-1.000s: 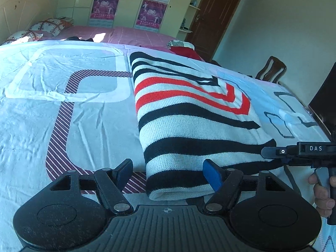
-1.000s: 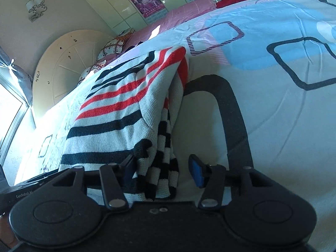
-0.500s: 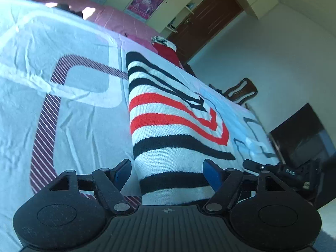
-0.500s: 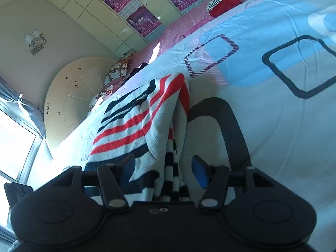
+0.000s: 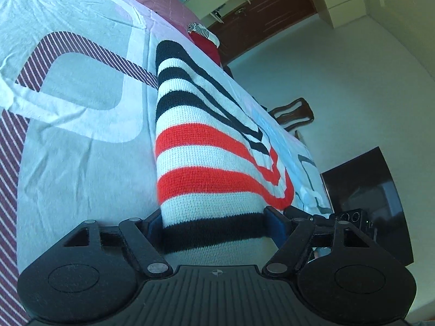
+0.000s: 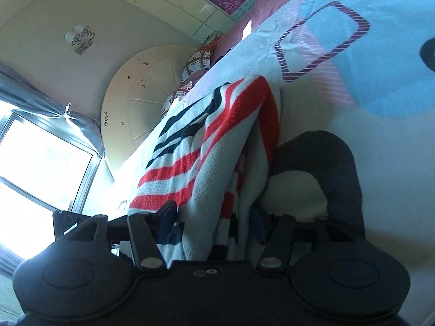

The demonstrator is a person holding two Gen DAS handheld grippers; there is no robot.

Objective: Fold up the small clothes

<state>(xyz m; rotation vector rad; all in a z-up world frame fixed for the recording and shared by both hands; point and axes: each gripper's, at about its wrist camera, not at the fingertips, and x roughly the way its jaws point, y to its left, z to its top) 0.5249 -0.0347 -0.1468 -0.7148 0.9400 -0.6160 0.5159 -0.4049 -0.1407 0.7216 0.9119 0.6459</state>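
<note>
Both slid forward over sweater on bed; left hand-held gripper wide, unclenched; right hand-held gripper closing around edge, ready to fold.

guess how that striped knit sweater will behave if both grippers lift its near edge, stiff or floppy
Probably floppy: the striped sweater is soft knit, already draped in folded layers on the bedsheet. Likely light but bulky. Its loose layers may sag or slide apart between lift points.

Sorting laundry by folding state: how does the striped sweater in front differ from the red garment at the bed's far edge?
The striped sweater is spread long and flat, striped black, white and red; the red garment is a small bunched heap, mostly plain red. The sweater lies near the cameras; the red garment lies far off. Both rest on the bedsheet.
</note>
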